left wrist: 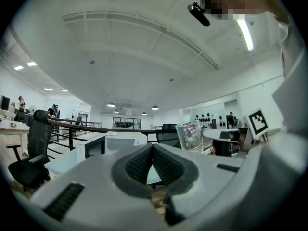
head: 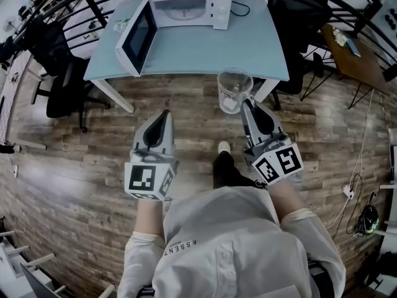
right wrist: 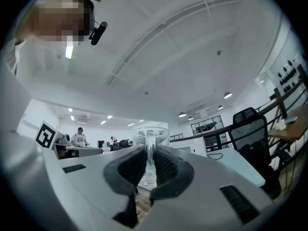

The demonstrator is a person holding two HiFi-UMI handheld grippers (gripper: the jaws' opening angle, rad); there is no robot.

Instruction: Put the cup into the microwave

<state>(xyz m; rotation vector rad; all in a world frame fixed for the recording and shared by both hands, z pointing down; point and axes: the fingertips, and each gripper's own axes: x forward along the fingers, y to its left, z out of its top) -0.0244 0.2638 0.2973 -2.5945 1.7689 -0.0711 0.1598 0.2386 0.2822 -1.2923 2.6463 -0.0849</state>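
the right hand-held gripper [head: 247, 104] is closed on the handle [right wrist: 150, 154] of the glass cup [head: 234, 90]. its two pads press the thin handle from both sides, and the body of the cup stands free in front of the jaws. the cup is in the air above the wooden floor [head: 80, 166], just before the near edge of the desk [head: 205, 51], and apart from the microwave [head: 189, 4]. the left hand-held gripper [head: 165, 113] is closed on nothing and is beside the right one, also over the floor.

the main danger, as i judge it, is the grip itself. only the narrow handle is held, so the heavier body can swing or turn between the pads if the hand moves quickly. if it slips here, the glass falls on the hard floor and not on the desk, and it may break.

the second danger is at the entry. the microwave door [head: 139, 39] stands open toward the left, and the opening looks low. a cup that is carried too high or tilted can knock the frame. the left hand-held gripper can also push the door if it comes along too near.
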